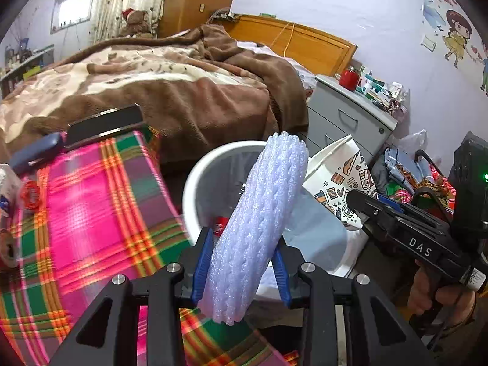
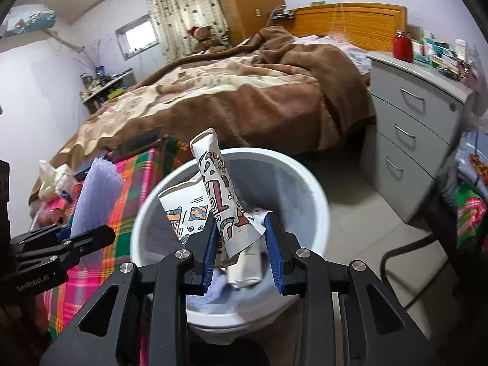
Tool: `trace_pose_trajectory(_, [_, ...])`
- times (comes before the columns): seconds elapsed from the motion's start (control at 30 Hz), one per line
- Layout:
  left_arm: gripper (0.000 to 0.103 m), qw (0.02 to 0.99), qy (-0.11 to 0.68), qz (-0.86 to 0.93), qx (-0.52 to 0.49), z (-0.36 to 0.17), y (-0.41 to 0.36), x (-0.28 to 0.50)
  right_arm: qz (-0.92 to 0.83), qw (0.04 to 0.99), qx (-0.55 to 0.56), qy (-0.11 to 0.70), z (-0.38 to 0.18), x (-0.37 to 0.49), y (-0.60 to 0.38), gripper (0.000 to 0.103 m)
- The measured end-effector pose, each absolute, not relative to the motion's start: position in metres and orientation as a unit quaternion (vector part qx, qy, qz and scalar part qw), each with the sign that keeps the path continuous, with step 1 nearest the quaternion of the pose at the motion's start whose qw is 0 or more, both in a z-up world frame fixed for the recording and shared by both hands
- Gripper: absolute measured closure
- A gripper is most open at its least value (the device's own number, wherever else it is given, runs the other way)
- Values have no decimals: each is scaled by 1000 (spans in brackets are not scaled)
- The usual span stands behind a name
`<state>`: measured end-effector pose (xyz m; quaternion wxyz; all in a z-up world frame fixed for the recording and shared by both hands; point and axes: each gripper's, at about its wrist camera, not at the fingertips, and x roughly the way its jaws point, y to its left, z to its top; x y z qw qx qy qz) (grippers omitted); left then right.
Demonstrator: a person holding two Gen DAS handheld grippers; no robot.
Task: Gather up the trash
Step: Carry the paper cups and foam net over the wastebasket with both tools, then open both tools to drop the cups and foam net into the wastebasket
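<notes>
My left gripper [image 1: 242,259] is shut on a white foam net sleeve [image 1: 259,222] and holds it upright beside the rim of the white trash bin [image 1: 195,183]. The sleeve also shows in the right wrist view [image 2: 94,195]. My right gripper [image 2: 241,241] hangs over the open bin [image 2: 308,183]; its jaws stand apart with a printed paper bag [image 2: 219,201] between them, touching the left finger only. The same bag shows in the left wrist view [image 1: 338,180] at the tip of the right gripper [image 1: 357,198]. Trash lies inside the bin.
A table with a pink plaid cloth [image 1: 91,213] stands left of the bin, with small items at its far edge. A bed with a brown blanket [image 1: 170,91] lies behind. A grey drawer cabinet [image 2: 411,116] stands right of the bin. Clutter [image 1: 405,177] lies on the floor at right.
</notes>
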<state>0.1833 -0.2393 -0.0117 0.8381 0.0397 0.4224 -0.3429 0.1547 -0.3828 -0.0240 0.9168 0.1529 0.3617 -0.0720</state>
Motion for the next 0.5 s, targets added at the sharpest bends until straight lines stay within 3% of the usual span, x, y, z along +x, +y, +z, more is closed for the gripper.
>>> trace_pose_trajectory(0.43, [65,823,453,-340,49,-37,-279,196,-91,901,147,398,-48,159,-397,71])
trace_pose_trajectory(0.5, [57,821,457,-339,39,-40,-280,197,-86,899,147,405,-50,161,-399,71])
